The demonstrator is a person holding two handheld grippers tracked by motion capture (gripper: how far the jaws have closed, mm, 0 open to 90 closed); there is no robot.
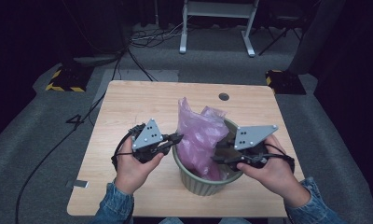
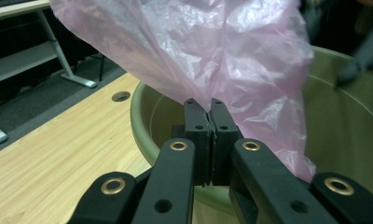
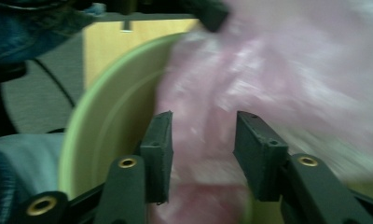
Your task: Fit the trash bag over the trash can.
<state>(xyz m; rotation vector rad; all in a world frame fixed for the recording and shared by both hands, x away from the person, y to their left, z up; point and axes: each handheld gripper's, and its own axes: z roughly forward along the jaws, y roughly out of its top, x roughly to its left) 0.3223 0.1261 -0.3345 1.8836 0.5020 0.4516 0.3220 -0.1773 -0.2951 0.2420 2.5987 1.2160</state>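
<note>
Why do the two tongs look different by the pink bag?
The left tongs are squeezed shut, pinching the pink bag; the right tongs stand open, with the bag between them but not pinched. The left tongs reach from outside the green bin; the right tongs hover over its rim. Both are black and hand-held.

Your bin (image 1: 208,179) stands on the table (image 1: 128,107), low and right of the frame's centre, near the front edge. The bag (image 1: 199,135) sits in it and rises above its rim. Your left gripper (image 1: 177,138) is at the bin's left, your right gripper (image 1: 220,152) at its right.
</note>
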